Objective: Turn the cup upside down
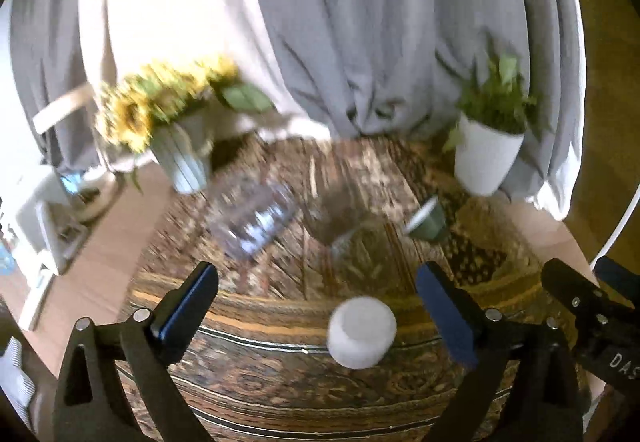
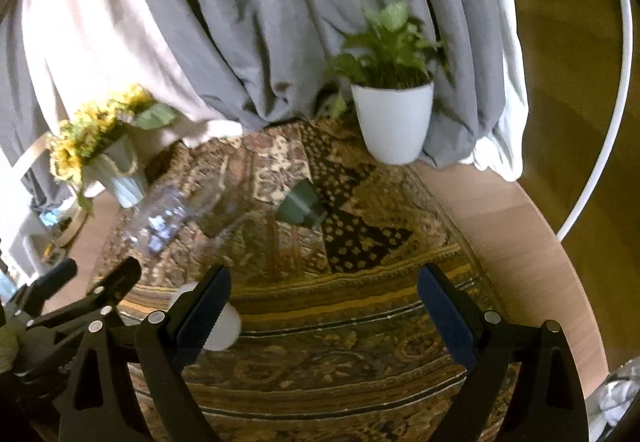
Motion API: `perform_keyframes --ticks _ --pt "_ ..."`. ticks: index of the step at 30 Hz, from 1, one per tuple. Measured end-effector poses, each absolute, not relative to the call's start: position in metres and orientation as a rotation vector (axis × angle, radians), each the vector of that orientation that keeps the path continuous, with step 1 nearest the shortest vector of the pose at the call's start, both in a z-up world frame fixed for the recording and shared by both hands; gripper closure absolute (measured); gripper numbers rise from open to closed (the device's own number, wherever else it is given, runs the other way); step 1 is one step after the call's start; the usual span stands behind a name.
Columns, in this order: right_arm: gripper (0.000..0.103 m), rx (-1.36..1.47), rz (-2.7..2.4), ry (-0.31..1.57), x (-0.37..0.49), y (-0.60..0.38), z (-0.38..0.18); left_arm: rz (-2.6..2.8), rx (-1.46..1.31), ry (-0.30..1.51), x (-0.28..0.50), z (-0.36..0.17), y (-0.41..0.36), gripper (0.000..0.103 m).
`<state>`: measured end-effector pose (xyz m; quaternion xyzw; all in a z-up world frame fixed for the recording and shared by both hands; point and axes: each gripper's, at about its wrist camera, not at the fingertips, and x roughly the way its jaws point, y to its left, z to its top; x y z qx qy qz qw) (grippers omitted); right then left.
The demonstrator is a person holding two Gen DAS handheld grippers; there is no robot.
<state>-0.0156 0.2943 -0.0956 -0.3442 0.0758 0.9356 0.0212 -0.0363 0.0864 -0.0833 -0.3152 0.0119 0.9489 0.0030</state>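
**benchwatcher:** Standing here watching. Both tools hang over the patterned brown-and-gold cloth [image 2: 360, 306] on the round wooden bench [image 2: 520, 242]. The left gripper [image 1: 316, 310] has its fingers spread wide, nothing in them, and the right gripper [image 2: 324, 306] is the same, released and empty. The cup I take to be the target, a small dark green cup with a pale inside [image 2: 300, 206], sits out towards the middle of the cloth. It's blurred, and I can't tell if it's tilted or lying over. Nearer the front edge there's also a small white cylindrical pot [image 1: 362, 332], right under the left tool.

**spoolie:** So how should it go?

**benchwatcher:** My guess: the right one is closer to the green cup, so it goes in wide open and takes the wall from the side, low enough that the cup won't pivot out. Lift clear of the cloth before rolling the wrist, then set the rim down flat. The clear plastic bottle lying on its side [image 2: 168, 214] is near on the left, so keep the swing away from it.

**spoolie:** Any labels?

**benchwatcher:** Only white letters "DAS" on the right tool's body [image 1: 622, 360], cut off at the frame. The bottle's blue marking is too smeared to read.
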Motion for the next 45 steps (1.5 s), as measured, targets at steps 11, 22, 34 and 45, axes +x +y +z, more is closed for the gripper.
perform_keyframes --ticks 11,22,34,45 --pt "0.006 -0.857 3.035 0.242 0.019 0.254 -0.041 3.093 -0.795 -0.026 0.004 -0.029 0.041 0.0" --pt "0.001 -0.734 3.046 0.209 0.042 0.219 -0.017 3.117 -0.732 -0.042 0.024 -0.012 0.008 0.0" --pt "0.001 -0.674 3.024 0.21 0.058 0.203 -0.012 3.112 -0.678 0.012 0.036 -0.005 -0.005 0.0" --pt "0.001 -0.64 3.013 0.205 0.062 0.199 -0.008 3.115 -0.644 0.059 0.037 -0.001 -0.005 0.0"
